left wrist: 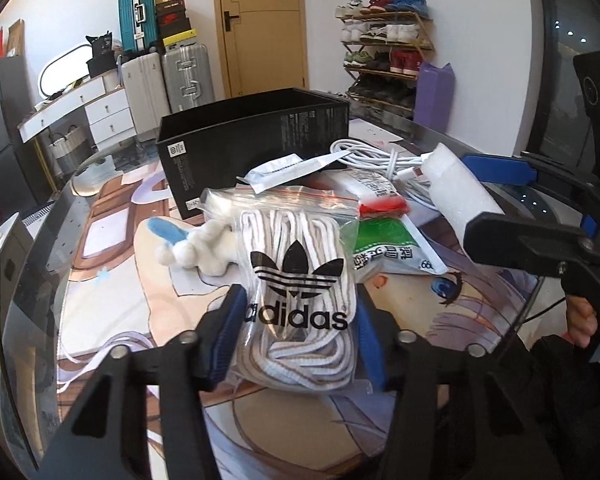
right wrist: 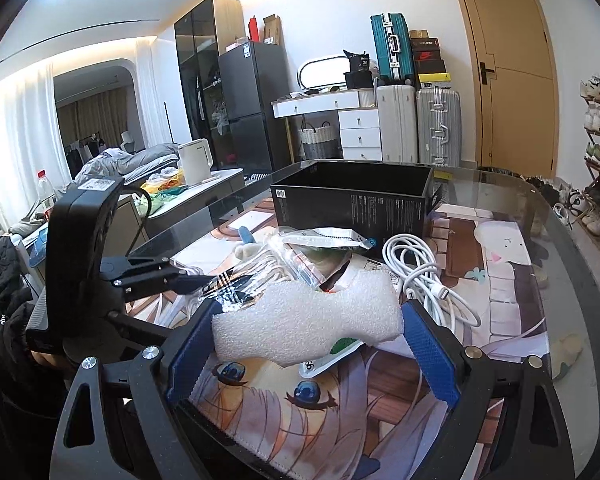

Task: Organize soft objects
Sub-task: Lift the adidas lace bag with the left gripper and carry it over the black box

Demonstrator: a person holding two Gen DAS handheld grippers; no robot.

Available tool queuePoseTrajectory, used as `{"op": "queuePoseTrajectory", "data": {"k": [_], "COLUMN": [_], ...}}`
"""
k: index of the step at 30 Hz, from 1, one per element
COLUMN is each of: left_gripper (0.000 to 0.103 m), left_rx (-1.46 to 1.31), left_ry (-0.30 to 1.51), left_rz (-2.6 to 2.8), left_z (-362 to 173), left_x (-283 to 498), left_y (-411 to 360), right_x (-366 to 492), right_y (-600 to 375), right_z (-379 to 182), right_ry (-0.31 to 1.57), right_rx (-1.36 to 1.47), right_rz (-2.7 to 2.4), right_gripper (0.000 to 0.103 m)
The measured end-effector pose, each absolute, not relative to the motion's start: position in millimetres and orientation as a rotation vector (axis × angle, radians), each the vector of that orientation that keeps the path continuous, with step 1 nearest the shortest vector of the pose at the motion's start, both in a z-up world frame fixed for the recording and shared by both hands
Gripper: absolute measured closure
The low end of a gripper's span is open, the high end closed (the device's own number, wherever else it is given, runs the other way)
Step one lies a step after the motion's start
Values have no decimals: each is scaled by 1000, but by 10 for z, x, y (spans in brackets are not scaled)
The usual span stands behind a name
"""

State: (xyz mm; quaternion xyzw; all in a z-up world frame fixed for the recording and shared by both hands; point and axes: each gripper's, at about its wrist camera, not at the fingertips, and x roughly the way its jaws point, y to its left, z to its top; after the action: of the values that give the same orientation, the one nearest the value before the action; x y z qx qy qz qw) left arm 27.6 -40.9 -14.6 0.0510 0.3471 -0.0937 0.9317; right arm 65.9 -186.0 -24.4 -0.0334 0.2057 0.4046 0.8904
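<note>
My left gripper (left wrist: pixel 298 316) is shut on a clear Adidas bag of white shoelaces (left wrist: pixel 296 280), held just above the table mat. My right gripper (right wrist: pixel 308 328) is shut on a white foam block (right wrist: pixel 308 316), lifted over the pile; the block also shows in the left wrist view (left wrist: pixel 456 184). An open black box (left wrist: pixel 256 140) stands behind the pile, also seen in the right wrist view (right wrist: pixel 356 196). A small white and blue plush (left wrist: pixel 192 248), a coiled white cable (right wrist: pixel 424 276), a green packet (left wrist: pixel 384 240) and a flat sealed pouch (left wrist: pixel 288 168) lie in the pile.
The pile sits on a printed anime mat (right wrist: pixel 380 396) on a glass table (right wrist: pixel 560 240). Suitcases (left wrist: pixel 168 76), a shoe rack (left wrist: pixel 384 44) and a door (left wrist: pixel 264 20) stand beyond the table. A kettle (right wrist: pixel 194 160) stands on a side table at left.
</note>
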Motion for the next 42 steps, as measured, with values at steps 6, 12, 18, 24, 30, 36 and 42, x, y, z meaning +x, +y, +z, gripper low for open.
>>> {"op": "queuePoseTrajectory", "data": {"k": [6,12,18,24,30,36,42], "left_gripper": [59,59,60,59,59,59,59], "left_rx": [74,39,-6,-23,-5,12,22], "left_ry": [694,654,614,592,570,544,524], "left_rz": [-207,-193,-188,-167,-136,-100,-101], "left_z": [-85,40,178,270,358,458,548], "left_x": [222,170,111,124,168,258,362], "left_y": [-346,-259,-159,-89,-82,-60,-64], "right_x": [653,633,634,696,783,881,1004], "right_y": [-1877,-1878,-1887,-1873,-1836,-1834,-1811], "right_z": [-206,-146,-84,-13,71,201,354], "right_ry": [411,389,370,355,348,333,315], "right_rx": [-68,-72,-80,-92,-101,-103,-107], "right_rz": [836,834,826,811,796,775,761], "right_gripper": [11,11,11,11,11,11,11]}}
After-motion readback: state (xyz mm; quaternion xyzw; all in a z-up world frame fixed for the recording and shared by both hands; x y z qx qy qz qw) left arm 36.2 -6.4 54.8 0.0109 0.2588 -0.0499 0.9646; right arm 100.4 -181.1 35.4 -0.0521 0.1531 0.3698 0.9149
